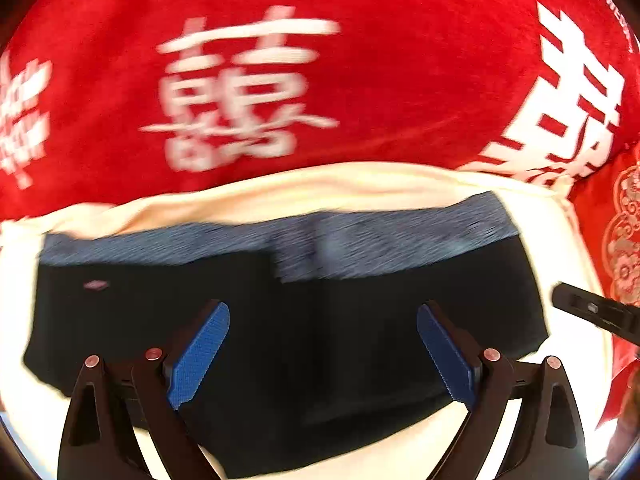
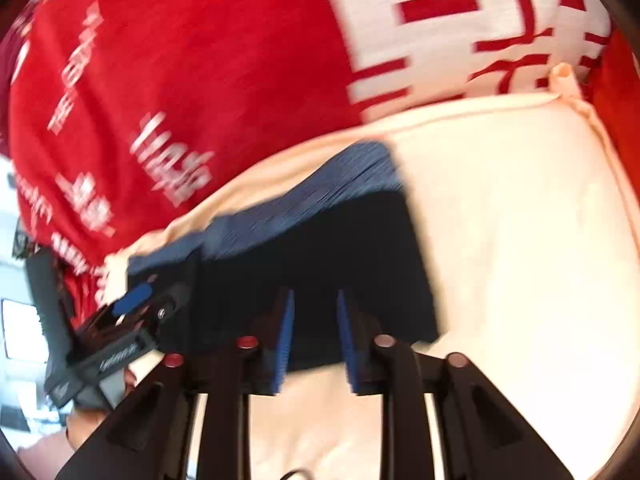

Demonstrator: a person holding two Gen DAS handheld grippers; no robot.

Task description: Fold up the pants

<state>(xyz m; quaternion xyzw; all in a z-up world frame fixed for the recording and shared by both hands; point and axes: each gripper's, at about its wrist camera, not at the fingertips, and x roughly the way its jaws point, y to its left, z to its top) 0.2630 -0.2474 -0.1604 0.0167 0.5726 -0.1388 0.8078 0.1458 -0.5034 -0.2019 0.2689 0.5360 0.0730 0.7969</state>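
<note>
left claw (image 1: 322, 354) is held wide apart, nothing gripped, above the pants (image 1: 280, 320) | pants are laid folded on the cream cushion (image 1: 360, 184) | right claw (image 2: 314, 340) is nearly closed, nothing pinched | risk: fold could be dragged open by a low pad.

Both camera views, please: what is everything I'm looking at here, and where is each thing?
pants: one, black with a blue-grey waistband, lying folded on the cream cloth.
cream cloth: one, pale cream, spread under the pants.
red blanket: one, red with large white characters, behind the cream cloth.
red patterned cloth: one, red with a pale ornate pattern, at the right edge of the left view.
left tool: one, black with blue pads, jaws wide apart above the pants, holding nothing.
right tool: one, black with blue pads, jaws a narrow gap apart, nothing between them, over the near edge of the pants.
</note>
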